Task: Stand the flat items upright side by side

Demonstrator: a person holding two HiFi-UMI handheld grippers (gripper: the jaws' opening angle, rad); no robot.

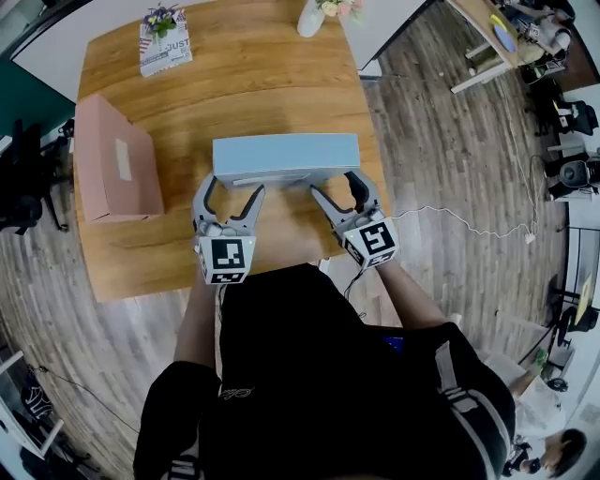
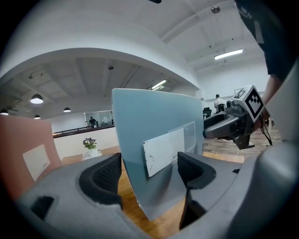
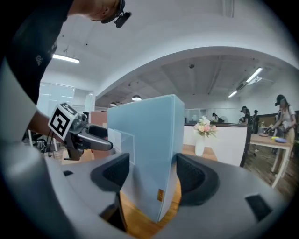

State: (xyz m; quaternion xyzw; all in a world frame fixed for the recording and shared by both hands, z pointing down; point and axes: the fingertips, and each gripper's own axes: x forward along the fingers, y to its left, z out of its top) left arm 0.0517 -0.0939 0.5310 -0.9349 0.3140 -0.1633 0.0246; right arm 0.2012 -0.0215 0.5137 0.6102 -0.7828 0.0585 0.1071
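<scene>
Currently left tool [image 1: 232, 185] has its jaws spread apart, astride the left end corner of the blue box [image 1: 286, 150]. A sliver of surface [image 1: 234, 84] shows between pads and box, so no clamp yet. Box stands upright on its long edge directly ahead of both tools, white label [image 2: 161, 151] on the near face. Right tool [image 1: 339, 185] is the same: jaws apart, astride the right end corner, nothing squeezed.

Step in hand, my read: grip both ends and shift the box beside its neighbour. Seat pads square on flat faces, not corner edges. Close both sides evenly, keep it vertical, slide low.

Around: pink box [image 1: 112, 164] well off to the left of my left tool, looks upright too. Printed box with flowers [image 1: 165, 45] far ahead-left. White vase [image 1: 312, 19] far ahead of the right tool. Path toward the pink box looks open; main risk is tipping.
</scene>
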